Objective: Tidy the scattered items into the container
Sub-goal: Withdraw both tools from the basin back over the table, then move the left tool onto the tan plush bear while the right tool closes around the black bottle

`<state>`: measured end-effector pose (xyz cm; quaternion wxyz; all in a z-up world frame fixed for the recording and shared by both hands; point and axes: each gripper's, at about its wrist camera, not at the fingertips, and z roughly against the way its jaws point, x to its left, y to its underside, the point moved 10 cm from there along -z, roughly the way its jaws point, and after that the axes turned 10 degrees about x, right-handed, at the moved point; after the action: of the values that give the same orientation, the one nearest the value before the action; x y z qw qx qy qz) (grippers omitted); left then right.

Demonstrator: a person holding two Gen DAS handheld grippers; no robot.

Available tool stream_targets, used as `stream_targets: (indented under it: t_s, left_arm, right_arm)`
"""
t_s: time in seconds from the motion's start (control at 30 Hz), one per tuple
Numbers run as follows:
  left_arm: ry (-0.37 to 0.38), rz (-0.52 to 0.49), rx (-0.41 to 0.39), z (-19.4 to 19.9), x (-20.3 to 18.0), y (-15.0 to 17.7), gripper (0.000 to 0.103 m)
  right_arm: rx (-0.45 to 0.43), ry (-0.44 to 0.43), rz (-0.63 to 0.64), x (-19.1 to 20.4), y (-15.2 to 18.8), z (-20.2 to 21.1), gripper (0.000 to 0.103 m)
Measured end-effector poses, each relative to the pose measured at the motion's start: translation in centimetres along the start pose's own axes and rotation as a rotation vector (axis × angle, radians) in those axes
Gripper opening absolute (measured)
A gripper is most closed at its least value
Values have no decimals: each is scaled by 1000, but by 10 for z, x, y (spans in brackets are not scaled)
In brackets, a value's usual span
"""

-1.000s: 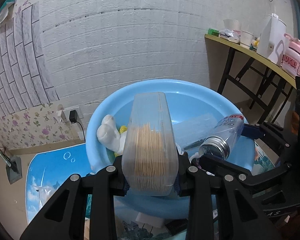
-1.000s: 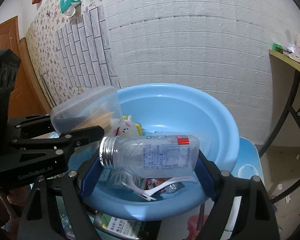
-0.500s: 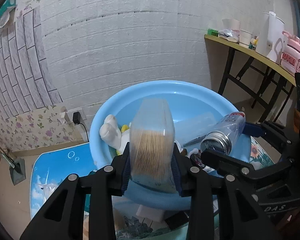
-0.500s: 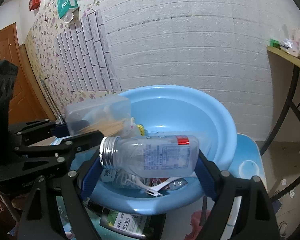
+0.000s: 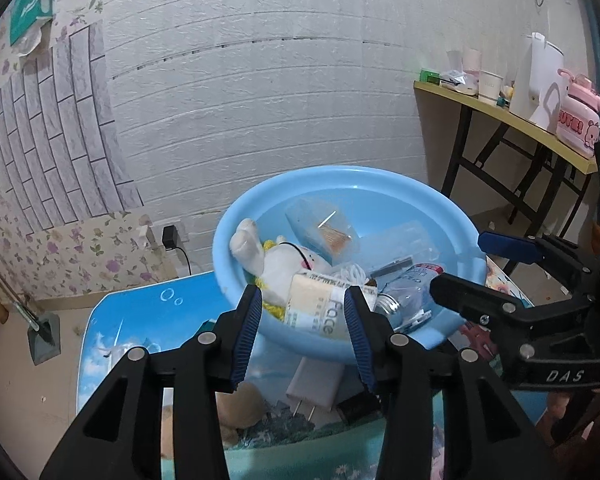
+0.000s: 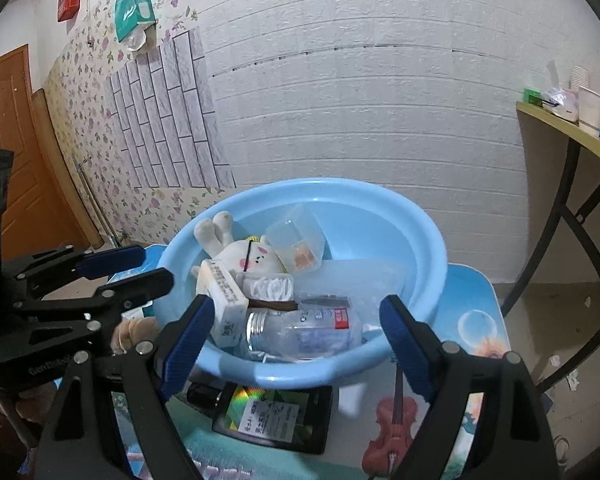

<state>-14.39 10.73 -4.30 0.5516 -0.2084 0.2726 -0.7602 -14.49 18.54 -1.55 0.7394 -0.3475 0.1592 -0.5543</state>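
Observation:
A blue basin (image 5: 380,184) (image 6: 420,232) holds a white plush rabbit (image 5: 284,264) (image 6: 248,258), a clear toothpick box (image 5: 320,232) (image 6: 296,240), a clear bottle with a metal neck (image 5: 412,280) (image 6: 304,332) and a cream "Face" box (image 5: 320,312) (image 6: 224,300). My left gripper (image 5: 304,320) (image 6: 152,266) hovers at the basin's near rim. Its jaws are opening and grip nothing; the cream box lies beyond them in the basin. My right gripper (image 6: 296,340) (image 5: 460,260) stands wide open at the near rim. The bottle lies loose past its pads.
The basin sits on a low table with a printed blue top (image 5: 140,320). In front of the basin lie a black packet with a shiny label (image 6: 272,416), a white plug (image 5: 312,384) and a brown plush (image 6: 134,330). A side table (image 5: 500,108) with cups stands at the right.
The toothpick box has left my left gripper and the bottle has left my right one; both now lie in the basin. Both grippers have drawn back from the basin a little.

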Motion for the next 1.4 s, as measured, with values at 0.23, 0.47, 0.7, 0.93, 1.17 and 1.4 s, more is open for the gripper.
stream_targets:
  t_s: [0.23, 0.47, 0.7, 0.93, 1.17, 1.4]
  left_arm:
    - [-17, 22, -5, 17, 7, 16, 63]
    - [-19, 87, -10, 32, 25, 36, 84]
    - [-68, 169, -59, 45, 53, 53, 96]
    - [-134, 173, -12, 43, 74, 75, 103]
    - [-246, 149, 112, 30, 85, 99, 103]
    - [-257, 185, 132, 21, 94, 106, 103]
  right_arm:
    - [10, 10, -20, 0, 12, 12, 86]
    - [44, 21, -33, 3, 34, 18, 86]
    - [98, 29, -60, 8, 54, 13, 86]
    - [149, 24, -69, 13, 71, 3, 86]
    - [172, 31, -80, 12, 79, -1, 86]
    - [191, 30, -95, 8, 86, -6, 86]
